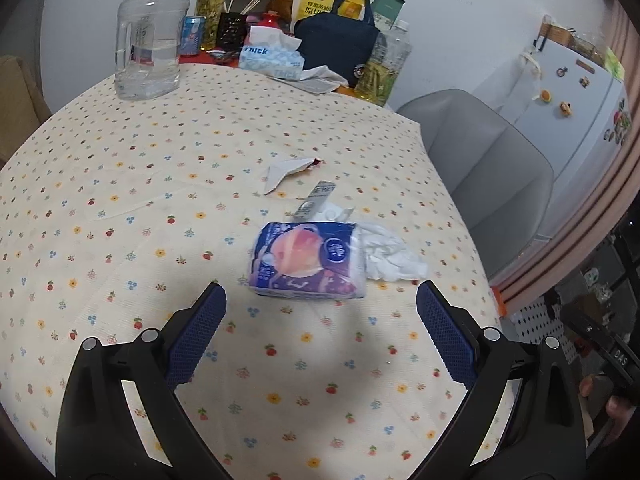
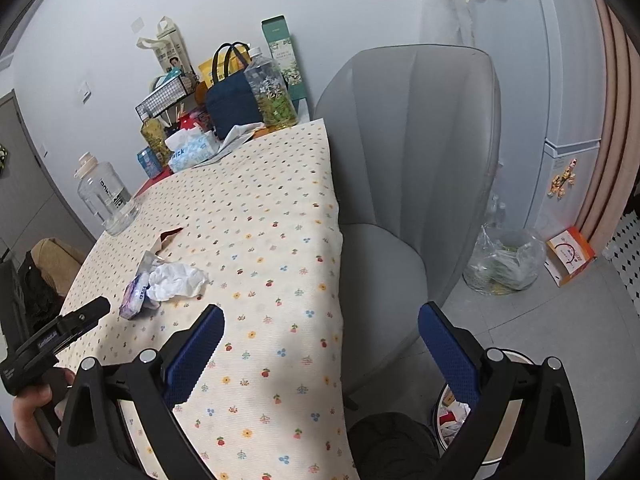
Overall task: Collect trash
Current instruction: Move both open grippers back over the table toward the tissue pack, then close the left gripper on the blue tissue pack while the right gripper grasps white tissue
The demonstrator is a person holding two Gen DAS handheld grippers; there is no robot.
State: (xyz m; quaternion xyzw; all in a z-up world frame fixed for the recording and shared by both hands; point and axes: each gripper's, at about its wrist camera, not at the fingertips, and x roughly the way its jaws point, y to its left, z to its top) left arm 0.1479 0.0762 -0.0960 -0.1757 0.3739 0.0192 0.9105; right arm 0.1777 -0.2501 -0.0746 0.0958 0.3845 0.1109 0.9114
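Tablecloth, tissue pack beyond spread jaws

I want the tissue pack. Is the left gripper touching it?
Apart. The left wrist view shows bare tablecloth between the open left gripper and the tissue pack.

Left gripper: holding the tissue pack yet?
No. The left gripper is open and empty above the tablecloth, with the purple tissue pack lying just ahead of its fingertips, untouched.

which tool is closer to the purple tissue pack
Left. The left tool is open just short of the purple tissue pack, pointing straight at it. The right tool is open near the table's edge, with the pack off to its left.
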